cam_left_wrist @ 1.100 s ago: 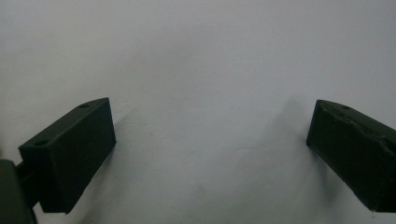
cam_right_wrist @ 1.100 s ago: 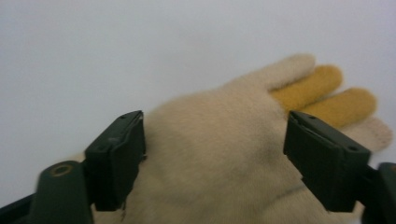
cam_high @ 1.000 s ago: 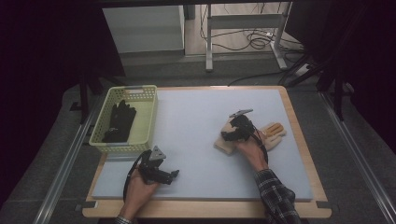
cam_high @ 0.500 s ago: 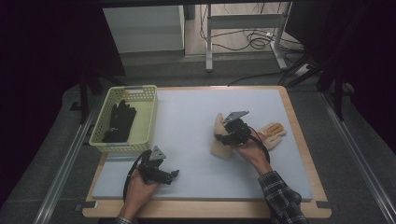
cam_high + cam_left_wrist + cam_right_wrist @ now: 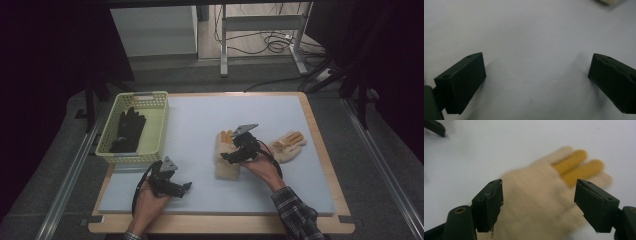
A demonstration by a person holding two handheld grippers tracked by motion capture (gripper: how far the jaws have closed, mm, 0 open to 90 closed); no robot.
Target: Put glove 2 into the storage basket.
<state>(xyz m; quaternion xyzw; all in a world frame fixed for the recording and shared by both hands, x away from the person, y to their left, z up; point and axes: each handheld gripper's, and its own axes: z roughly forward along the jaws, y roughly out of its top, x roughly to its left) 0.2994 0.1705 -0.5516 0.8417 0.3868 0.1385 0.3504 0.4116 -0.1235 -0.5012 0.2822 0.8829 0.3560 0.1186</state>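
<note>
In the high view, the right gripper (image 5: 229, 156) is hovering over a beige glove (image 5: 227, 159) lying flat on the grey mat (image 5: 200, 120), a little toward four o'clock from the mat's centre, its jaws having just been opening with nothing pinched between them. A second beige glove (image 5: 286, 146) is lying at three o'clock of the first, near it. The left gripper (image 5: 186, 187) is resting at seven o'clock on the mat, and a yellow basket (image 5: 160, 112) holding a black glove (image 5: 127, 130) is sitting at nine o'clock. In the left gripper view, the jaws are standing spread wide over bare mat. In the right gripper view, the jaws are standing apart above the blurred beige glove (image 5: 541, 202), its orange-tipped fingers (image 5: 579, 167) pointing toward one o'clock.
</note>
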